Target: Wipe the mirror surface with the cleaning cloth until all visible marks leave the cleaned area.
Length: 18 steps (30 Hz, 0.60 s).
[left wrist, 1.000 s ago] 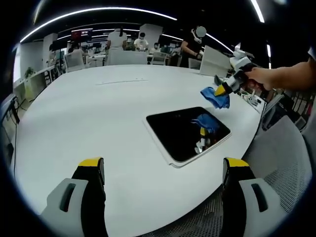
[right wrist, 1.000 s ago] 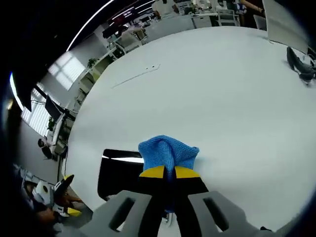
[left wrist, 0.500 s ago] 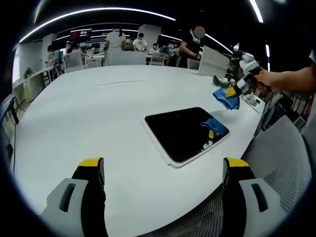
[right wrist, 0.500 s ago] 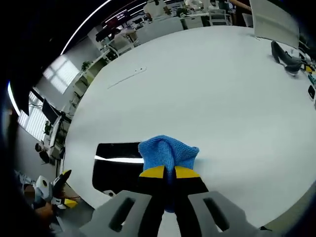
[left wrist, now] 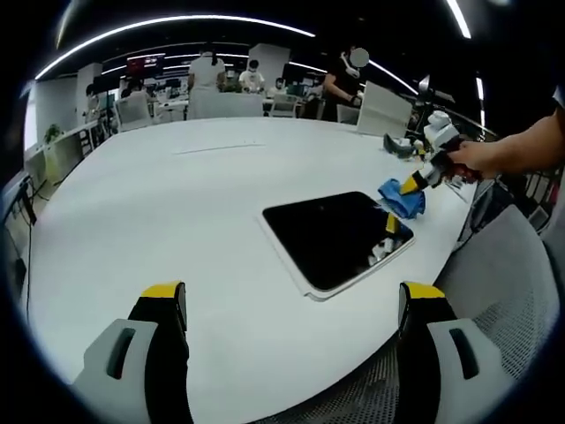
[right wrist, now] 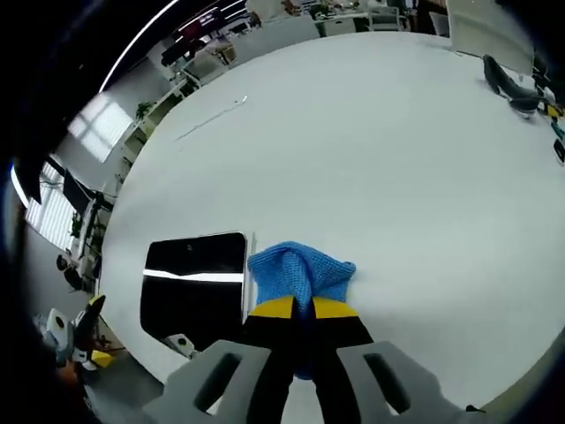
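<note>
White table (left wrist: 159,194) bears the mirror (left wrist: 335,237); right tool (right wrist: 303,311) pinches the blue cloth (right wrist: 298,272), left tool (left wrist: 291,305) gapes empty.

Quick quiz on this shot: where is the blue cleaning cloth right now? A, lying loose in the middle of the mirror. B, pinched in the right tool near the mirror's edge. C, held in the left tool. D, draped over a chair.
B: the blue cleaning cloth is clamped between the jaws of the right tool, beside the edge of the mirror; the left tool is open and holds nothing.
</note>
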### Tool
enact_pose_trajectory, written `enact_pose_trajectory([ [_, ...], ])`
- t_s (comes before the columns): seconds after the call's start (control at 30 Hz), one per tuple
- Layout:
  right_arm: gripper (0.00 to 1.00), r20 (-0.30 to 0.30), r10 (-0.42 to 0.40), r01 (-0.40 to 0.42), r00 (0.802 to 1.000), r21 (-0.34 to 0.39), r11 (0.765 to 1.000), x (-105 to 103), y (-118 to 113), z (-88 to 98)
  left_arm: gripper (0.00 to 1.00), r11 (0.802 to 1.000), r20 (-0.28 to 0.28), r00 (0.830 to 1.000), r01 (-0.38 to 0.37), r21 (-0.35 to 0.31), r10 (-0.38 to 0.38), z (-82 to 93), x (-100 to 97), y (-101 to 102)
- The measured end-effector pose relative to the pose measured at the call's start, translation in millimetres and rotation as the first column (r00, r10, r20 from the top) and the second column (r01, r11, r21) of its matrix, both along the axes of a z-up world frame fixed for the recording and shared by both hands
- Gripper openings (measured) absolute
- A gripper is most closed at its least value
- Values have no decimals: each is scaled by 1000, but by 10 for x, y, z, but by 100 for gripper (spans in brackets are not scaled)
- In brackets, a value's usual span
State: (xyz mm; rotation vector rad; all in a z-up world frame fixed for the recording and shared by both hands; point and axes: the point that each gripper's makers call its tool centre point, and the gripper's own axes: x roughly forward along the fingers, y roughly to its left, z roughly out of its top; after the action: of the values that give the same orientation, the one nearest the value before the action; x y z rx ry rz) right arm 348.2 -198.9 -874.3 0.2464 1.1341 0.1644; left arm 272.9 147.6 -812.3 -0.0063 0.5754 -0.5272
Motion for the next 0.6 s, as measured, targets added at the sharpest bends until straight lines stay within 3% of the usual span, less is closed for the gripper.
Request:
enact_pose_trajectory([
  [0.07,0,9,62,-61,998,-46,997,-47,-44,-74,99,1000,0,1000,1,-3,-1,-4,0,-3],
  [0.1,0,68,131,-128,989,-45,991,1,-1,-45,99,1000,-1,1000,2,-3,-2,-5,-1,-4],
  [0.27,0,38,80,-78,996,-44,996,-51,5,-10,99,1000,1,1000,4,-3,-4,2,0,-10],
  [0.53,0,55,100,-100,994,4,995,-43,-4,4,99,1000,0,1000,7,3,-7,3,-2,-24],
  [0.6,1,74,157,-158,985,7,987,-45,12,11,99,1000,7,1000,10,9,-10,-2,8,-20],
])
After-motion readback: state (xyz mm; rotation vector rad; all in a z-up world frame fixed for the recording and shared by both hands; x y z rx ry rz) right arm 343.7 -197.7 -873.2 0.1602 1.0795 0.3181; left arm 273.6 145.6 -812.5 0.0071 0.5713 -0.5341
